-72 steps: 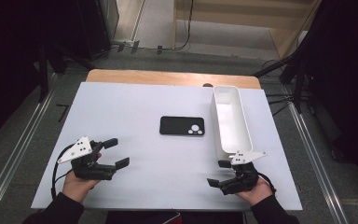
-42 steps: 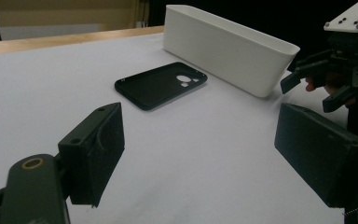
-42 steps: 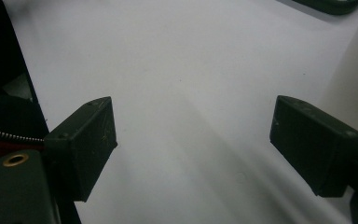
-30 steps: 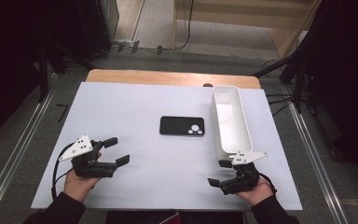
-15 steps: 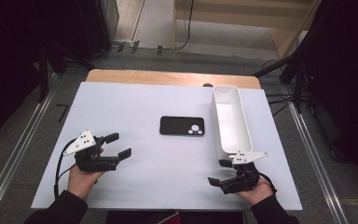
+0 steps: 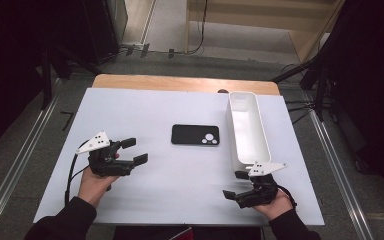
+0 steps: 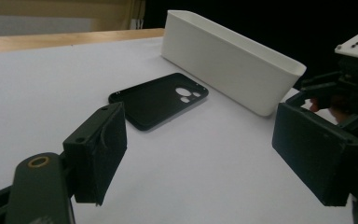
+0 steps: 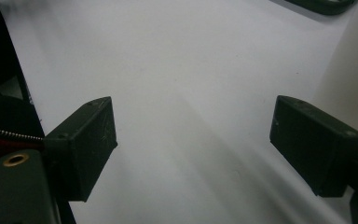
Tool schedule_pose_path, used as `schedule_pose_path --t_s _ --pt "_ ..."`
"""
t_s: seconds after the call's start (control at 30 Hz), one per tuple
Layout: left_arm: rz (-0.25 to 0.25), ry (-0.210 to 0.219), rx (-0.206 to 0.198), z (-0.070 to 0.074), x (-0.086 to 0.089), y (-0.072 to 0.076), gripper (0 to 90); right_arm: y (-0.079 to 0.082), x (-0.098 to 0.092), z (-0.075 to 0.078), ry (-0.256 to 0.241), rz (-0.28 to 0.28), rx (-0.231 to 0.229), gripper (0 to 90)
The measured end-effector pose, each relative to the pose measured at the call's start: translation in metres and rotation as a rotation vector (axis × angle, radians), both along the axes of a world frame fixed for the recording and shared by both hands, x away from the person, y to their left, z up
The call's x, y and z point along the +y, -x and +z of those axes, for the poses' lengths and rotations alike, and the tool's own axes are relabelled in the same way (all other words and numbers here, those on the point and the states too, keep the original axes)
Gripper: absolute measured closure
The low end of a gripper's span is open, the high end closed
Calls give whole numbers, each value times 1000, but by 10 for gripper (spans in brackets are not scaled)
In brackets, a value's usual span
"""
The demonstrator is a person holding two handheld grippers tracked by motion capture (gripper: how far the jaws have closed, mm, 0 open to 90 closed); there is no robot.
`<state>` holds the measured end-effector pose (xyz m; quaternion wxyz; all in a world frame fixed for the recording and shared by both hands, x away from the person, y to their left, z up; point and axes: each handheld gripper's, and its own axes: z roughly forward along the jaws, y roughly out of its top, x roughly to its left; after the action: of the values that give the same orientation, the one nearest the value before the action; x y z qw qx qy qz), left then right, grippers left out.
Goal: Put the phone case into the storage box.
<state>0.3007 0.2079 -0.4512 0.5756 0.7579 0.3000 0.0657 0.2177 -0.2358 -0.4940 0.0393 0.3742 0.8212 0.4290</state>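
Surroundings: dark room, grey floor (image 6: 25,150) with metal rails at both sides, and cables (image 6: 200,30) on the floor behind the bench.
Bench: white top (image 6: 180,195) with a wooden strip (image 6: 180,82) along the far edge.
Phone case: black phone case (image 6: 195,134), lying flat near the middle of the bench, camera holes toward the tray; in the left gripper view it lies (image 7: 158,99) ahead of the fingers, nothing between.
Tray: long white tray (image 6: 236,135) just to the right of the case, apart from it, with its long side running away from the person; inside it seems empty, but the near end is partly hidden behind the right gripper's plate.
Left gripper: left gripper (image 6: 134,151) held in the left hand (image 6: 95,184) at the near left, pointing toward the case, well apart from it; fingers (image 7: 98,158) spread, holding nothing.
Right gripper: right gripper (image 6: 235,185) in the right hand (image 6: 275,202) at the near right, just before the tray's near end; fingers (image 8: 81,147) spread wide over bare bench, holding nothing.
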Motion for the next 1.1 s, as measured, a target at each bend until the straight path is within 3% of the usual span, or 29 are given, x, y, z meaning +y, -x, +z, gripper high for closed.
schedule_pose_path --t_s 0.3,0.37,0.6,0.77,0.9,1.1 --pt "-1 -32 -25 1 -11 -16 176 0 0 0 0 4 0 131" --pt "-20 -22 -14 0 -14 -21 176 0 -1 0 -3 6 3 131" --pt "-15 -34 -28 -1 -22 -31 176 0 0 0 1 4 1 131" --pt "-46 -8 -14 4 -28 -35 176 0 0 0 3 2 -1 131" --pt "-56 -22 -47 11 -37 -42 176 0 1 0 1 10 1 131" --pt "-76 -32 -26 10 -48 -55 176 1 0 0 2 12 1 131"
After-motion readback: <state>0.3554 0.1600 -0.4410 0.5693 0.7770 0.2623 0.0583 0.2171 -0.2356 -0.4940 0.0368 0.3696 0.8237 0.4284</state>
